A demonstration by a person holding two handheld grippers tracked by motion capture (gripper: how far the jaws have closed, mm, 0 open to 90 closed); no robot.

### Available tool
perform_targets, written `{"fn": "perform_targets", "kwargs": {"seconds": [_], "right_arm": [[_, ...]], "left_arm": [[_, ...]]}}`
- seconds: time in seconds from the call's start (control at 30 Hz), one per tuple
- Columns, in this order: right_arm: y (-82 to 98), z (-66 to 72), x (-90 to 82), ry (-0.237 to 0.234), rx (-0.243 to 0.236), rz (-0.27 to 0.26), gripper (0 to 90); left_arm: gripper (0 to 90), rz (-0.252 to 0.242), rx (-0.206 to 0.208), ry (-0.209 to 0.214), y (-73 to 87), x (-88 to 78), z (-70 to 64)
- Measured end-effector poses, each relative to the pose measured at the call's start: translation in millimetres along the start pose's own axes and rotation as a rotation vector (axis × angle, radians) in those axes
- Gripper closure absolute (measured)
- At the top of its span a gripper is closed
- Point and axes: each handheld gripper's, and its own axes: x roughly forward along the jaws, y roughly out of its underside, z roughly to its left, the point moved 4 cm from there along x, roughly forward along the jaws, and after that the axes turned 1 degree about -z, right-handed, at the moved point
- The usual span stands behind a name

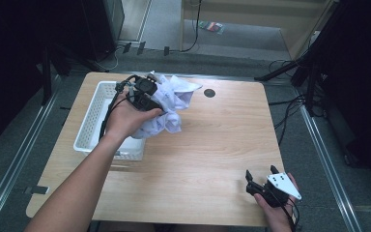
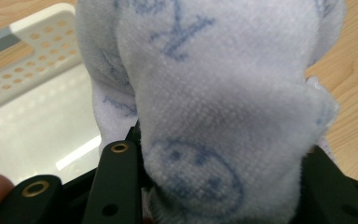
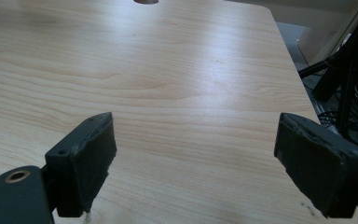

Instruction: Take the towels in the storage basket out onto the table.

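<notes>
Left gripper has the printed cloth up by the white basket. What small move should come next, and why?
Probably carry the left gripper a little leftward, so the cloth hangs over the white basket. The cloth is clamped and bunched mostly over the table beside the basket, and the basket looks empty. The right gripper rests open, far off.

Table (image 1: 212, 145) at centre of the high view. Basket (image 1: 94, 121) on its left part. Cloth (image 1: 174, 104) just right of the basket's far end, bunched between the jaws of the left gripper (image 1: 145, 92), overlapping the basket's right rim. Round hole (image 1: 209, 93) right of the cloth, near the far edge. Right gripper (image 1: 261, 176) at the table's lower right corner, well apart from the cloth.
</notes>
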Motion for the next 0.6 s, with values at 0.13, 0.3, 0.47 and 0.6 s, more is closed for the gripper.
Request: {"fn": "perform_targets", "kwargs": {"seconds": [0.13, 0.3, 0.47, 0.6], "right_arm": [[0.0, 0.1, 0.0, 0.001, 0.000, 0.001, 13.0], [0.0, 0.2, 0.2, 0.001, -0.003, 0.001, 13.1], [0.0, -0.1, -0.1, -0.001, 0.006, 0.001, 13.1], [0.1, 0.0, -0.1, -0.003, 0.003, 0.002, 13.1]], "left_arm": [[56.8, 0.001, 0.008, 0.009, -3.3, 4.0, -7.9], [56.8, -0.002, 0.021, 0.023, -7.5, 9.4, -20.4], [56.5, -0.009, 0.022, 0.042, -11.1, 15.6, -30.3], [56.4, 0.001, 0.035, 0.047, -13.0, 21.1, -35.5]]}}
